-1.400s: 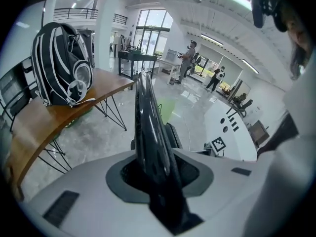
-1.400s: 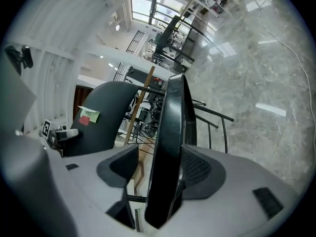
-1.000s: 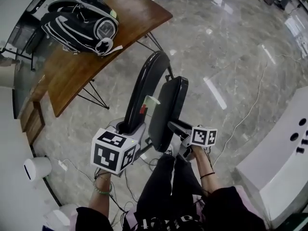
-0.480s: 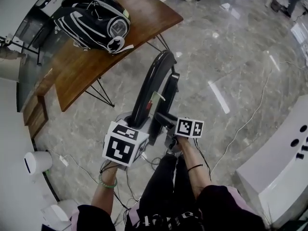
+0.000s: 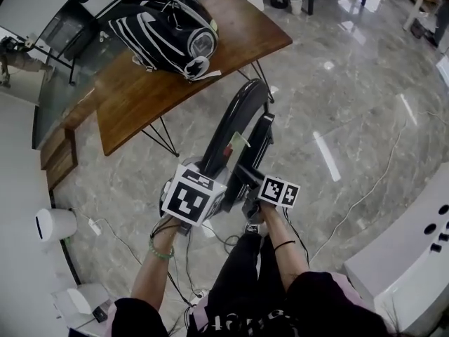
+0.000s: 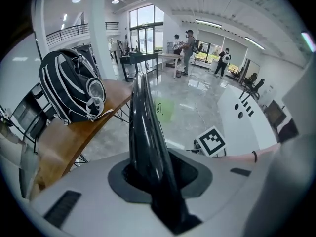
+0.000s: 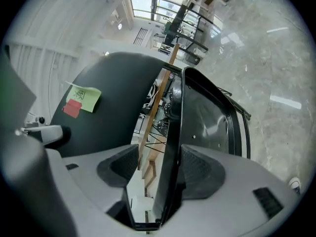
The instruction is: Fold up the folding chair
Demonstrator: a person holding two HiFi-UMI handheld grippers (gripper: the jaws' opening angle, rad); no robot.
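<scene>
Two grippers showed in the head view, left gripper point(image 5: 205, 176) and right gripper point(image 5: 247, 182), both at one folding chair point(image 5: 238, 121) beside one table point(image 5: 133, 104). In the left gripper view, the jaws, just closing, pinched the backrest point(image 6: 143, 127). In the right gripper view, the jaws stood spread around the seat point(image 7: 207, 117), which touched one pad only.

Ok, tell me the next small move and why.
Probably press the seat across the narrow gap onto the backrest with the right gripper, whose jaws straddle the seat's edge; the left gripper, jaws just closed further, clamps the backrest's top edge.
</scene>
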